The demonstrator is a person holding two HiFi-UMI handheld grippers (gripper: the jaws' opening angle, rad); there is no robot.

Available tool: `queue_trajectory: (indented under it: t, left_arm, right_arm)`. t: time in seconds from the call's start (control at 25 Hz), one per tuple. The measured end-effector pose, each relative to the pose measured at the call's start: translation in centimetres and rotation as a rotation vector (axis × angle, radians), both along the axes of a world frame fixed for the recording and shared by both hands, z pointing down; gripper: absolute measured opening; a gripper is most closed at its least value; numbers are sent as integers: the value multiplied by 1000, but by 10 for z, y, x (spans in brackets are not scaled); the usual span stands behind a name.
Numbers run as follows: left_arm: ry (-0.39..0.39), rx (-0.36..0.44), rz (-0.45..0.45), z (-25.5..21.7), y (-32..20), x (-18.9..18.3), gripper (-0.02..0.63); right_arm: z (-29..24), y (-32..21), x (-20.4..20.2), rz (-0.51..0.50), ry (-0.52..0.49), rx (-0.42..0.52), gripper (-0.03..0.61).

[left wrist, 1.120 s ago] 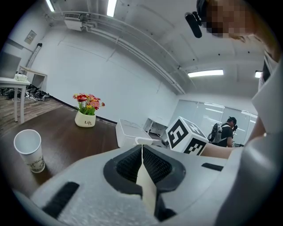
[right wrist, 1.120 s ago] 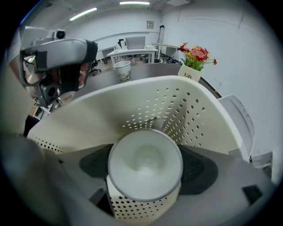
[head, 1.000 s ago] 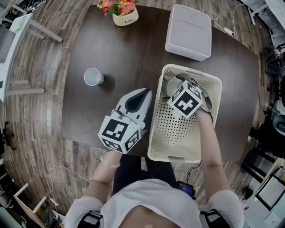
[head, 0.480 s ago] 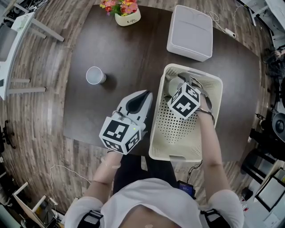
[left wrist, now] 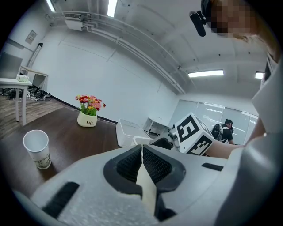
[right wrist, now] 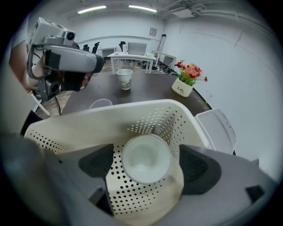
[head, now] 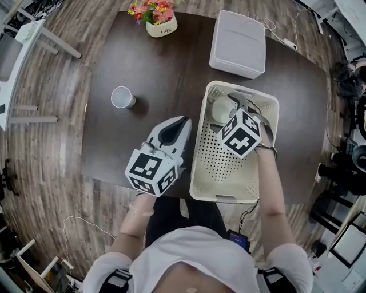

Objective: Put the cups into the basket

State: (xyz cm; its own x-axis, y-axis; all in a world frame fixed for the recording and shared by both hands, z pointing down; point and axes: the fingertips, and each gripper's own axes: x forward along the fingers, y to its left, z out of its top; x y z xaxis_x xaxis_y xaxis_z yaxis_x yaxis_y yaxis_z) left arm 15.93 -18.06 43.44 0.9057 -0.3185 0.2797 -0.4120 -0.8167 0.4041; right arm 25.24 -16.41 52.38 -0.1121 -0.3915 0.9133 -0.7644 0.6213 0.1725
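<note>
Dark wooden table (head: 166, 68) on a plank floor, seen from above: a person seated at its near edge holds a two-jaw gripper in each hand. At right stands a cream perforated basket (head: 197, 166), and the right gripper (right wrist: 147, 165) reaches down inside it, near the far end. Its jaws are spread wide. Between them sits a white paper cup (right wrist: 145, 155), its open mouth turned toward the gripper's camera. Basket floor shows on both sides of the cup, so neither dark pad touches it; it rests inside the basket, close to the far wall, and nothing is gripped.

The left gripper (left wrist: 142, 152) hovers over the table just beside the basket's left wall, outside it. Its jaws are pressed together along their full length, with nothing between them.

A second cup (head: 121, 98), also white, stands upright and alone on the table's left side, well apart from the basket and from both grippers.

At the table's far edge are a small cream pot of red and yellow flowers (head: 153, 17) and, to its right, a white lidded box (head: 237, 43) just beyond the basket. Desks and chairs stand behind in the white-walled room, under ceiling strip lights
</note>
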Motion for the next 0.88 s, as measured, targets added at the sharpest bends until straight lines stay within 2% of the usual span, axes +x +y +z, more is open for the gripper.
queue_trajectory:
  t: [0.16,0.28,0.32,0.36,0.4,0.52,0.64,0.76,0.88]
  left_arm:
    - [-8,19,-5,-6,5,-3,18]
    - [-2,24,-13,-13,10,-8,17]
    - [0,25,-15,-15,12,-10,17]
    - [2,27,-17,-16,13,-11,17]
    - [3,29,-18,-17,14,-12,18]
    - [2,49,-22,-21,19,-12,18]
    - [-11,85,-29,-24,25,-12,17]
    - [-10,95,-27,-28,31,-13,18]
    - [3,107,-17,-37,38,-13,17]
  right_arm:
    - [-26,12,2,76,-26,87,443]
    - [-50,22,-1,205,-111,199,438]
    - [-60,24,2,270,-132,265,385]
    - [-70,24,6,334,-149,347,112]
    - [-80,25,8,385,-172,426,11]
    - [-97,33,4,493,-267,574,11]
    - [-106,43,7,615,-302,691,11]
    - [-113,55,7,732,-383,756,11]
    - [-124,67,5,798,-458,797,9]
